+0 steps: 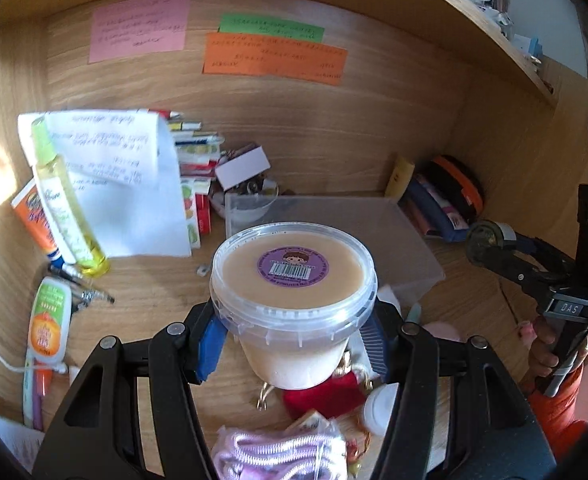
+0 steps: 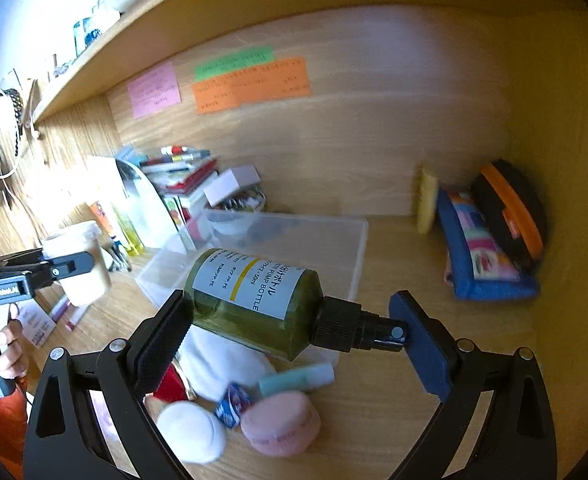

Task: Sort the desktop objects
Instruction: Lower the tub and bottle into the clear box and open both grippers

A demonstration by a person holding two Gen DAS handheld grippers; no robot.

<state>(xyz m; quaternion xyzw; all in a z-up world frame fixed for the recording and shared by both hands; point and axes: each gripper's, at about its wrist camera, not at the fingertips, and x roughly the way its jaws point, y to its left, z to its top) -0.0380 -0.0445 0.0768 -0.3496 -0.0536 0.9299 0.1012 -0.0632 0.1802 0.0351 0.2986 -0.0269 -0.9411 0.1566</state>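
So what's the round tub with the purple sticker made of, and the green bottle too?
The tub held in the left gripper looks like clear, slightly cloudy plastic: you can see creamy beige stuff through its lid and sides. The green bottle in the right gripper looks see-through and shiny, probably plastic, though glass can't be ruled out. Its black pump cap looks like ridged plastic.

We see our right gripper point(image 2: 294, 330) clamping a green pump bottle point(image 2: 254, 300) lengthwise at frame centre, above a clear plastic bin point(image 2: 333, 240); pink jar point(image 2: 280, 426) lower centre.
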